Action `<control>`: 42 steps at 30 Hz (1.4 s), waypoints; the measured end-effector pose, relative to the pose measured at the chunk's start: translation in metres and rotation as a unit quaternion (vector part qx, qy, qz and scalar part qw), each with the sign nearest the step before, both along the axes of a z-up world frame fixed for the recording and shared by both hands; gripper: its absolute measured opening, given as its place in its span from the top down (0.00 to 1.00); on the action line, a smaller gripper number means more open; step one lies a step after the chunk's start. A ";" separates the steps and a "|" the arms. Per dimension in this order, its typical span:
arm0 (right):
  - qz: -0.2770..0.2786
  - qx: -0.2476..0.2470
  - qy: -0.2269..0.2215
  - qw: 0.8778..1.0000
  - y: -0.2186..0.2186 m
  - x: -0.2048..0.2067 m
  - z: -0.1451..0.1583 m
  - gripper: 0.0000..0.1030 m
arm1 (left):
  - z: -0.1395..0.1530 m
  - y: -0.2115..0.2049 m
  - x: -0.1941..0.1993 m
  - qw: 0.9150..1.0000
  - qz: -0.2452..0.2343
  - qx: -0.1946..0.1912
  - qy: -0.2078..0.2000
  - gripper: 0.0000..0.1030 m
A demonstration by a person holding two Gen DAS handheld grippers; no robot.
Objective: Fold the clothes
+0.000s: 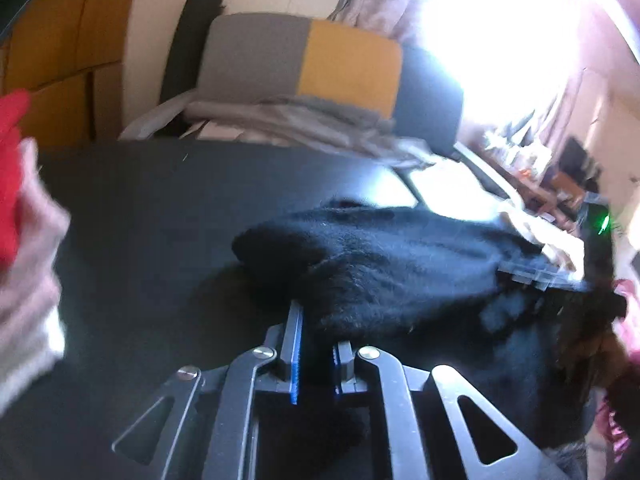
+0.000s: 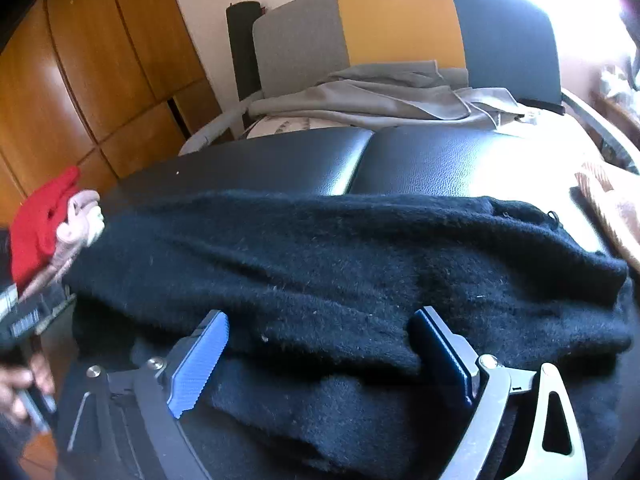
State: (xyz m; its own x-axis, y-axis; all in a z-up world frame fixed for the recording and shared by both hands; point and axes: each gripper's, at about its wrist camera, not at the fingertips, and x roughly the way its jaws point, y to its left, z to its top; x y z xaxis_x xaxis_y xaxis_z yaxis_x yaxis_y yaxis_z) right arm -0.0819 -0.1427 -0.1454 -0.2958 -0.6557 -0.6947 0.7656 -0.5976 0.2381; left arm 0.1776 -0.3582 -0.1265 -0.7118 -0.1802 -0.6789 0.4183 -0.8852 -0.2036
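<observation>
left wrist view: left gripper (image 1: 316, 344) clamps black sweater (image 1: 400, 272); red cloth (image 1: 10, 168) far left. right gripper (image 2: 320, 340) spread apart over sweater, gray garment (image 2: 380, 96) ahead.

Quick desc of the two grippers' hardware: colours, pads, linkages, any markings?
Both match: the left gripper and right gripper have dark grey metal linkage arms with triangular cut-outs and silver pivot screws. The fingers carry blue ribbed pads on black backing. A small "1" is stamped on the right gripper's linkage. No cables or sleeves are visible.
</observation>
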 end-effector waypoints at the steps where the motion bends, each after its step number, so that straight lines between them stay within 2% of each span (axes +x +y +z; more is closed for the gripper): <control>1: 0.001 0.001 0.000 1.000 0.000 0.000 0.000 0.06 | -0.005 0.001 0.000 1.000 0.007 0.006 -0.007 0.88; 3: 0.004 0.014 0.004 1.000 -0.005 0.001 0.001 0.05 | -0.007 -0.001 0.003 1.000 0.014 0.014 -0.004 0.87; 5: 0.018 0.047 0.013 0.999 -0.014 0.004 0.005 0.06 | -0.005 0.001 0.005 1.000 0.016 0.003 0.002 0.87; 6: 0.034 0.062 0.013 0.997 -0.021 0.006 0.011 0.10 | -0.004 0.002 0.007 1.000 0.015 0.001 0.004 0.87; 7: 0.054 0.063 0.012 0.997 -0.029 0.008 0.020 0.22 | -0.003 0.003 0.009 1.000 0.014 -0.002 0.006 0.87; 8: 0.075 0.056 0.009 0.996 -0.036 0.010 0.029 0.29 | -0.002 0.004 0.011 1.000 0.012 -0.004 0.009 0.87; 11: 0.166 0.048 0.025 0.985 -0.077 0.024 0.064 0.32 | -0.001 0.006 0.014 1.000 0.008 -0.009 0.015 0.87; 13: 0.232 0.052 0.017 0.971 -0.119 0.035 0.076 0.33 | -0.002 0.004 0.014 1.000 0.003 0.001 0.019 0.87; 16: 0.300 0.083 0.013 0.950 -0.182 0.046 0.075 0.33 | -0.002 -0.002 0.016 1.000 -0.002 0.017 0.022 0.84; 19: 0.348 0.133 0.009 0.928 -0.236 0.054 0.058 0.33 | -0.006 -0.006 0.018 0.999 0.002 0.032 0.019 0.82; 24: 0.393 0.200 -0.024 0.897 -0.280 0.063 0.028 0.34 | -0.015 -0.009 0.015 0.999 0.002 0.050 0.000 0.80; 26: 0.399 0.227 -0.013 0.888 -0.286 0.067 0.019 0.56 | -0.016 -0.008 0.014 0.999 -0.002 0.053 -0.003 0.80; 27: 0.400 0.238 -0.007 0.885 -0.287 0.070 0.016 0.88 | -0.017 -0.008 0.014 0.999 -0.003 0.054 -0.004 0.80; 28: 0.402 0.249 -0.001 0.881 -0.289 0.073 0.014 0.91 | -0.017 -0.007 0.014 0.999 -0.005 0.054 -0.004 0.80; 31: 0.402 0.238 0.018 0.884 -0.285 0.078 0.027 0.91 | -0.016 -0.009 0.014 0.999 0.008 0.044 -0.004 0.87; 32: 0.393 0.223 0.022 0.892 -0.283 0.074 0.035 0.91 | -0.016 -0.011 0.014 0.999 0.015 0.044 -0.008 0.90; 35: 0.350 0.170 0.029 0.921 -0.280 0.052 0.058 0.92 | -0.019 -0.015 0.015 0.998 0.035 0.049 -0.017 0.91; 37: 0.319 0.167 0.025 0.933 -0.279 0.036 0.052 0.92 | -0.019 -0.017 0.016 0.998 0.038 0.052 -0.020 0.91; 41: 0.299 0.155 -0.001 0.941 -0.275 0.029 0.022 0.92 | -0.017 -0.017 0.020 0.998 0.035 0.041 -0.034 0.92; 42: 0.294 0.151 -0.008 0.944 -0.273 0.027 0.016 0.92 | -0.014 -0.022 0.023 0.998 0.039 0.044 -0.026 0.92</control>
State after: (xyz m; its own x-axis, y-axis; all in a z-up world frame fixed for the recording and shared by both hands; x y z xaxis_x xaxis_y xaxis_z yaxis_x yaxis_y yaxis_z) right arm -0.0548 -0.4160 -0.1293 0.0696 -0.4754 -0.8770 0.9838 -0.1128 0.1392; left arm 0.2010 -0.3802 -0.1402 -0.6613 -0.1717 -0.7302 0.4979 -0.8285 -0.2562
